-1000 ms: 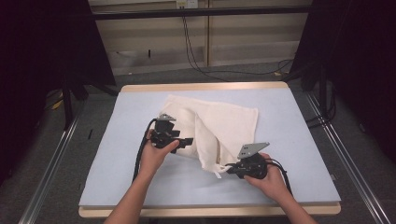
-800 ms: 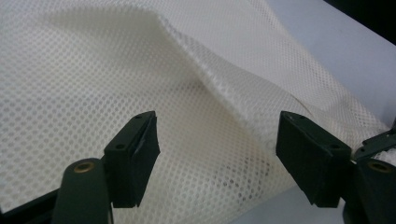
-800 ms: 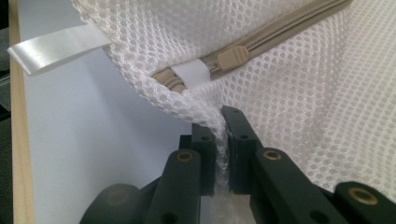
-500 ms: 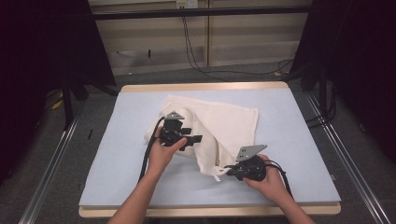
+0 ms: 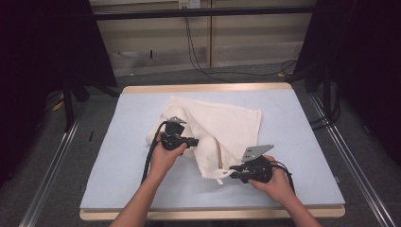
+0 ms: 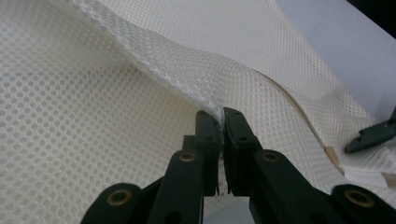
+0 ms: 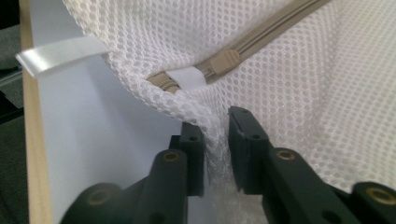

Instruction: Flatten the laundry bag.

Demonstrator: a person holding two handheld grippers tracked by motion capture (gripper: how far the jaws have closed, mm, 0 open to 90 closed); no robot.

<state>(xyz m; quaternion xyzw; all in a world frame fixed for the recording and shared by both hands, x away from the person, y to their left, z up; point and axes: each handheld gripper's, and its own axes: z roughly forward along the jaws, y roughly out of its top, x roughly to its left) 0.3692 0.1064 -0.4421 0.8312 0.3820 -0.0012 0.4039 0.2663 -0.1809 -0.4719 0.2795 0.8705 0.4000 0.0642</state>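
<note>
Your left claw (image 6: 222, 116) has just closed its jaws tight on a raised fold of the white mesh bag (image 5: 222, 127), which lies crumpled across the middle of the light blue bench (image 5: 118, 156), and in the high view that claw (image 5: 191, 141) sits over the bag's left part. Your right claw (image 7: 217, 128) has just been opening a little, its jaws standing slightly apart with a bunch of mesh between them at the bag's near corner, just below the beige zipper (image 7: 261, 39) and its pull; whether the pads press on the mesh you cannot tell.
</note>
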